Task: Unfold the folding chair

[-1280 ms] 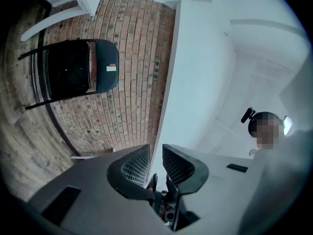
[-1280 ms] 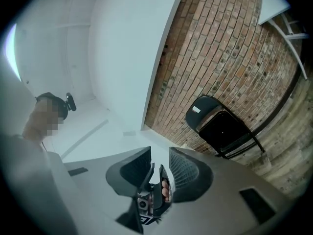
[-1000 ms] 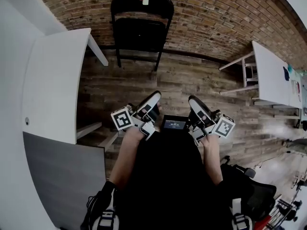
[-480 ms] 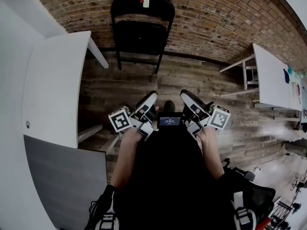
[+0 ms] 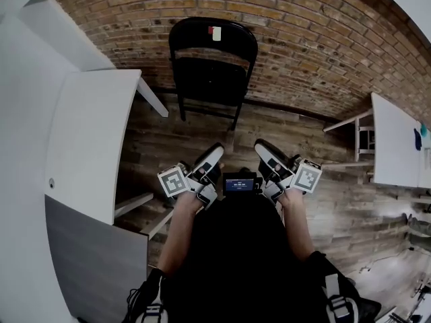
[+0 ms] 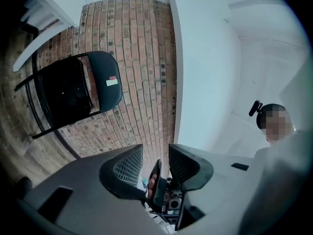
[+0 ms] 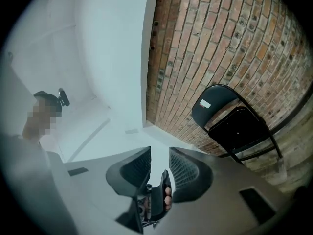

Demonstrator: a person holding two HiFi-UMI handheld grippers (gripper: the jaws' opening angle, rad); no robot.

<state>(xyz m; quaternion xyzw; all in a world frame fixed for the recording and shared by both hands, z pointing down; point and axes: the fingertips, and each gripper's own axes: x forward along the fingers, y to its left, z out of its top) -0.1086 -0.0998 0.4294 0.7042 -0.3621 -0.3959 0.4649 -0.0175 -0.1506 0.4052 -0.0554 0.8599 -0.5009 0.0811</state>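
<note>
Red brick wall (image 5: 316,39) is standing behind the folded black metal chair (image 5: 212,62).
Left tool (image 5: 214,155) is just opening wider; right tool (image 5: 264,148) is sitting slightly open; both are holding nothing.

Some rough, some smooth.
The folding chair (image 5: 212,59) is smooth black metal, a bit shiny; the brick wall (image 5: 303,39) is rough, the floor (image 5: 195,140) scuffed wooden planks, the table (image 5: 87,133) matt white.
</note>
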